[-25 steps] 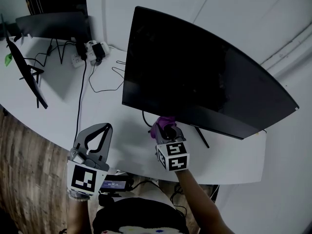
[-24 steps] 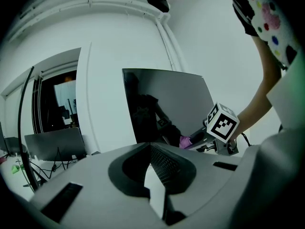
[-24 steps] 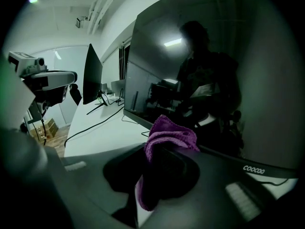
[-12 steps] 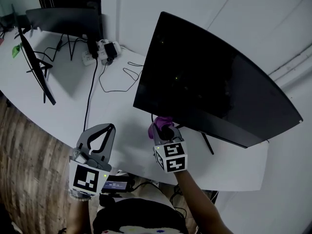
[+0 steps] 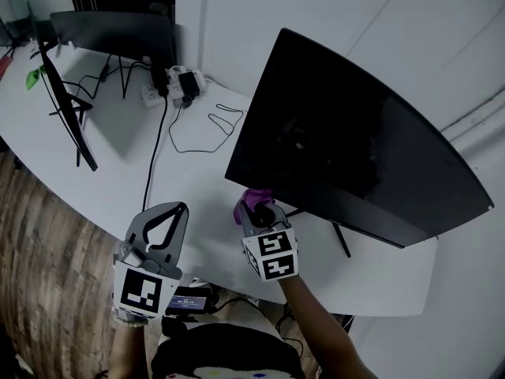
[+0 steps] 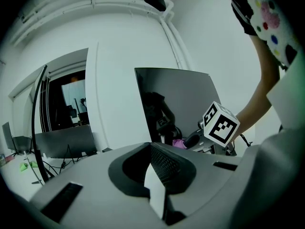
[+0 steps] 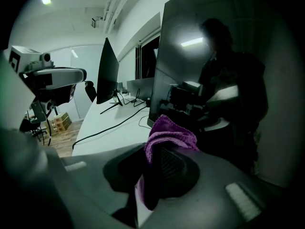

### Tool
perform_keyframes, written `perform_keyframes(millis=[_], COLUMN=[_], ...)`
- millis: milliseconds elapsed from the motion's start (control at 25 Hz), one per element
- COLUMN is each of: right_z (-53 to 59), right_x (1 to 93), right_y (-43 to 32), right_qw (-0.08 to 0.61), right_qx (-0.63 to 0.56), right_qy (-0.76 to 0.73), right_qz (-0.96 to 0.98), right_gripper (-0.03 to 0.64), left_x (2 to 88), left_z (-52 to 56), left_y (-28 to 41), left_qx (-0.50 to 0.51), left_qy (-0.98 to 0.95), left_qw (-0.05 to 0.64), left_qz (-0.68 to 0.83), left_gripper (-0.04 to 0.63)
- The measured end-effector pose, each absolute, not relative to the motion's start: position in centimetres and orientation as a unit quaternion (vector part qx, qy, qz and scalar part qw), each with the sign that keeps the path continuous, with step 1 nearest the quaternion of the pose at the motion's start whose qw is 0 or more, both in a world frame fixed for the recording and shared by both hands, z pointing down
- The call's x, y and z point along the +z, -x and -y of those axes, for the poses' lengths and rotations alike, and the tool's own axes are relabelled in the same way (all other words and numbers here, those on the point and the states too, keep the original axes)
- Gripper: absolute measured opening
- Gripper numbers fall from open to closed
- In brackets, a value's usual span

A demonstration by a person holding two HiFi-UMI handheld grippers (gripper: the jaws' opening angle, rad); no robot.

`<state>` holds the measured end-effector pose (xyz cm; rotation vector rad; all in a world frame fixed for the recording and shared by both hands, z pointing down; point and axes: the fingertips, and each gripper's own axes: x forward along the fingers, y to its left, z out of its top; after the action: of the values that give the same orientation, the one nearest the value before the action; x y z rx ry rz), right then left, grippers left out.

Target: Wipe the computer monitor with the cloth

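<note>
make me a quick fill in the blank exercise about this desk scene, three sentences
1. The cloth clamped in the right gripper is ____ in colour.
2. The left gripper has its jaws together and holds ____.
3. The big monitor stands on a ____ desk.

Missing words: purple; nothing; white.

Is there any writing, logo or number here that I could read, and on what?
No readable text anywhere.
Cubes on the left hand-held gripper and right hand-held gripper: black-and-white patterns, not letters.
Monitor: dark, no logo visible.
Cloth: no label visible.
Small lit display: too small to read.
</note>
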<state>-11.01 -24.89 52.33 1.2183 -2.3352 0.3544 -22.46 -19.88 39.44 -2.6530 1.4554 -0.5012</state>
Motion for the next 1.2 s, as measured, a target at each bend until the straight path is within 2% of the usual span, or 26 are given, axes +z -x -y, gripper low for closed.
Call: perform_keyframes(millis=[880,1200], right_z=[26.6,27.6], right_x=[52.0,49.8], right_y=[18.2,21.7], right_qw=[0.245,0.223], right_qx=[0.110,0.096], right_qy=[-0.395,-0.375], right_qz=[0.879,0.895], right_gripper=[0.064,0.064], left_x=[40.2,40.2], left_z=[20.3,20.3], left_y=[25.0,25.8], left_qx=[-0.163,-0.164], left_qy=[0.861,0.860], left_qw=[0.026,0.027], left_qz=[-0.482,-0.483], left_gripper=[0.005,0.005])
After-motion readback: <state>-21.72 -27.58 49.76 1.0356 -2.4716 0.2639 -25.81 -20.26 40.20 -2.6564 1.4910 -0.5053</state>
